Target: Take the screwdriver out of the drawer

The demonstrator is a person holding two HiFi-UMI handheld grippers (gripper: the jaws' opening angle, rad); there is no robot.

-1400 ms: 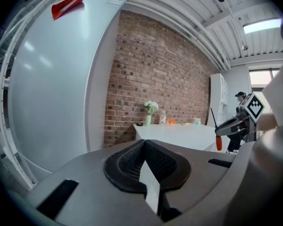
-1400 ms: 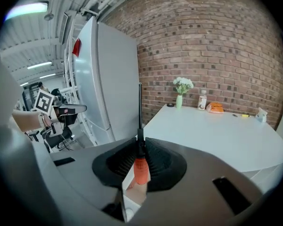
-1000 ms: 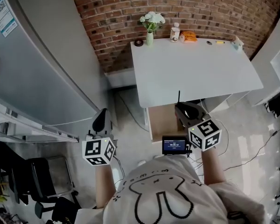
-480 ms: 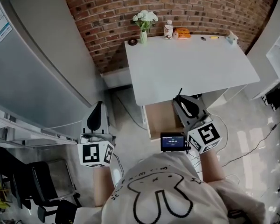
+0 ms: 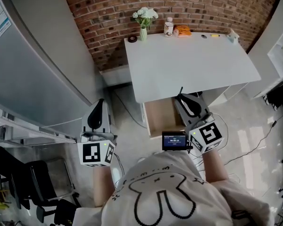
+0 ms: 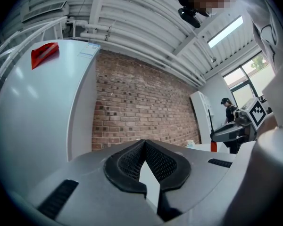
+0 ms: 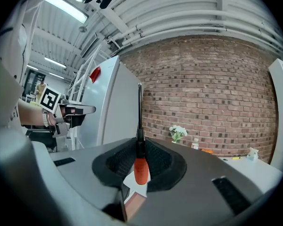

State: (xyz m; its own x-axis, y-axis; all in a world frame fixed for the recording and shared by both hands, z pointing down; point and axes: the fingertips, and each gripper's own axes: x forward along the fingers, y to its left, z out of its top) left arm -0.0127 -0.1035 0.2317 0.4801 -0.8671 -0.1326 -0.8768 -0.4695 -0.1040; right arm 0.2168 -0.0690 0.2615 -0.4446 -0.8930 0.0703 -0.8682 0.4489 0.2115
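**Your right gripper has the screwdriver, above the open drawer.**

Your right gripper [image 7: 139,147] is clamped on the orange-handled screwdriver with the thin dark shaft [image 7: 140,167]. Its pads pinch the top of the handle, and the long axis runs straight out along the jaws, shaft leading past the tips. Your left gripper [image 6: 144,145] has its tips pressed together on nothing and sits well off to your left, so the right hand is the one placed to act. Below and just in front of the right gripper is the pulled-out pale wooden drawer [image 5: 159,118]; in the head view the tool looks raised above it rather than lying inside. Beyond the drawer, the shaft points toward the front edge of the white rectangular table [image 5: 193,65], so mind that edge as you draw the tool away.
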